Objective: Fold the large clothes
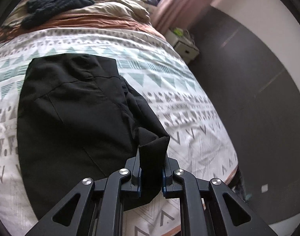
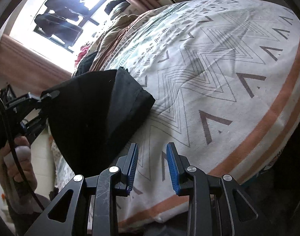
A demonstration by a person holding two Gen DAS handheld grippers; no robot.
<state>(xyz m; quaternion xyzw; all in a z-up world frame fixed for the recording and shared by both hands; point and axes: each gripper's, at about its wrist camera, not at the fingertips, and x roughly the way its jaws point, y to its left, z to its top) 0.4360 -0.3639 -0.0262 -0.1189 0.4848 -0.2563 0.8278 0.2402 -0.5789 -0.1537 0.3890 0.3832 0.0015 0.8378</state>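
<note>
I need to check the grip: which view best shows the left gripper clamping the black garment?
The left wrist view: the left gripper is shut on a corner of the black garment. The right wrist view shows that gripper only side-on at the frame's left edge.

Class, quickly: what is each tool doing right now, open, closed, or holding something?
Left tool: closed on a corner of the black garment.
Right tool: open, holding nothing; only the patterned bedspread shows between its pads.

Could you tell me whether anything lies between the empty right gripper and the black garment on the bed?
Nothing visible does. The right gripper is open over bare patterned bedspread, and the black garment hangs just to its left, its corner clamped in the left gripper. Only bedspread shows between them.
</note>
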